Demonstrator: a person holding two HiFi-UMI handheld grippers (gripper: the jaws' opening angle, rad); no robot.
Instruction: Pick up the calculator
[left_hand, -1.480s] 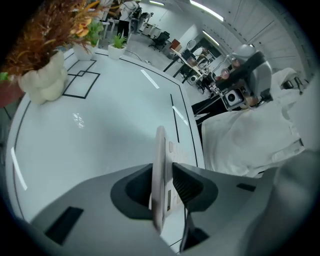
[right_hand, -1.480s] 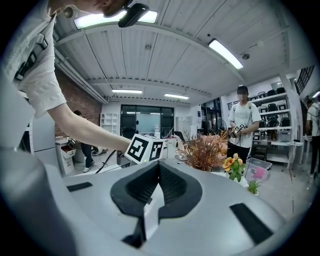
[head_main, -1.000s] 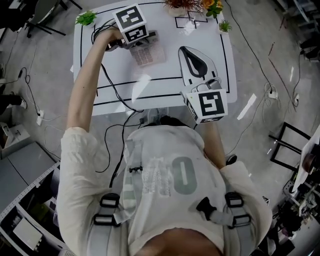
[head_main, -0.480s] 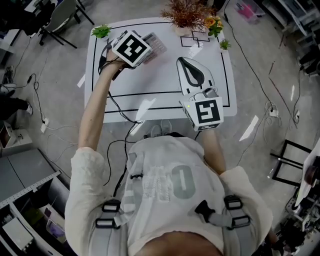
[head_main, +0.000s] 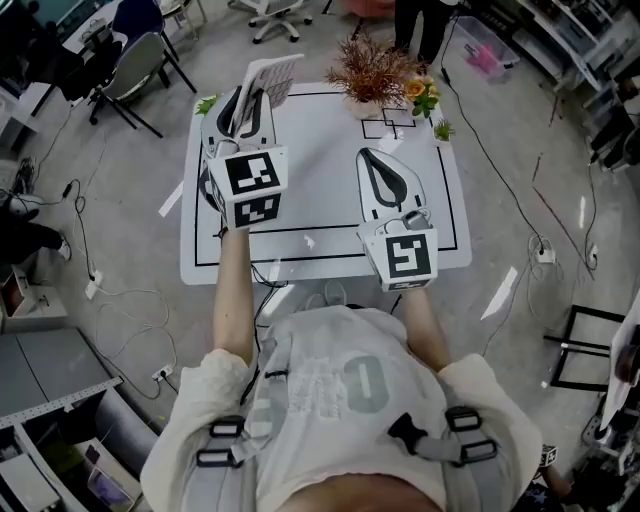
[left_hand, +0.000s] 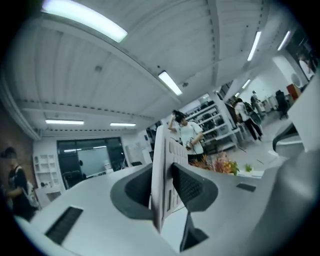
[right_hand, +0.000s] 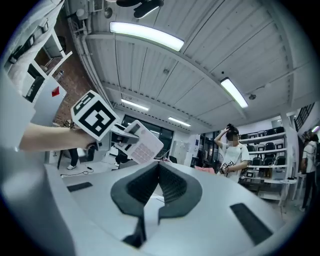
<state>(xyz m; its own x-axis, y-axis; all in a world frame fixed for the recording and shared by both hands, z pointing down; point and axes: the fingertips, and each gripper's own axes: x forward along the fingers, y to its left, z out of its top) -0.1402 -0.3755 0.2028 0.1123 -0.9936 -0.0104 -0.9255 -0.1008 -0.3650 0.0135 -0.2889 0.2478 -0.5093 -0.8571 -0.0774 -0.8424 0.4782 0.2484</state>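
- A workshop with a grey floor and cables; a white worktop (head_main: 330, 200) marked with black lines, plants along its far edge.
- A second ago the calculator (left_hand: 161, 170) lay flat on the far-left part of the worktop, with the left gripper (head_main: 252, 100) bent down over it.
- Now it is off the surface, carried in the air over the worktop's far-left corner, and that gripper points level instead of down.
- The left fingers (left_hand: 192, 187) stand narrow, clamped on the calculator's two broad faces.
- I judge the pick-up as good as done; only a steady hold remains.
- The right gripper (head_main: 376, 165) hangs over the worktop's right half, its fingers together on nothing.
- The calculator sits on edge in the grip. Its long axis seems to run on from the fingers, away from the person. Its key face turns toward the right gripper's side.
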